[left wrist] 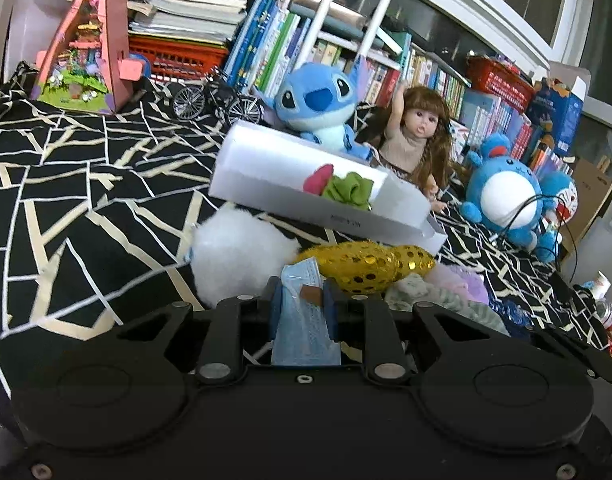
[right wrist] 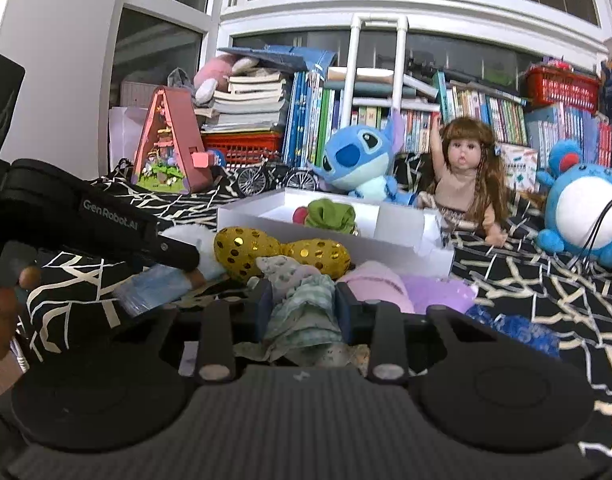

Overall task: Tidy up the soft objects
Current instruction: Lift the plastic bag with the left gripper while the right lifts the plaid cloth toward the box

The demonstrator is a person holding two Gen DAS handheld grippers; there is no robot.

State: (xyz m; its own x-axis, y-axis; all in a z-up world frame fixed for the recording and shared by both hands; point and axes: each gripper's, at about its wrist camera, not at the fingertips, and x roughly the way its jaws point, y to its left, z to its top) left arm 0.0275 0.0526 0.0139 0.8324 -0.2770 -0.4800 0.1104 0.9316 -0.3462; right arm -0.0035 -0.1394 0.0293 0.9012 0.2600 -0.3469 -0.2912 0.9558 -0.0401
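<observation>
Both claws were closed on soft goods: the left claw (left wrist: 302,300) pinched a wrapped blue face mask (left wrist: 304,330), light and slippery in its film; the right claw (right wrist: 304,308) squeezed a limp greenish cloth (right wrist: 306,312), best gripped mid-bunch. Both lay on the patterned bed (left wrist: 86,184), before a white box (right wrist: 390,240). Each item's lower end was hidden behind its claw.

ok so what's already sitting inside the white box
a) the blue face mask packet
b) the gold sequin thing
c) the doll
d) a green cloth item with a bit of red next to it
d: the white box holds a green cloth item with a red piece beside it, while the gold sequin thing lies in front of the box, outside it.
</observation>
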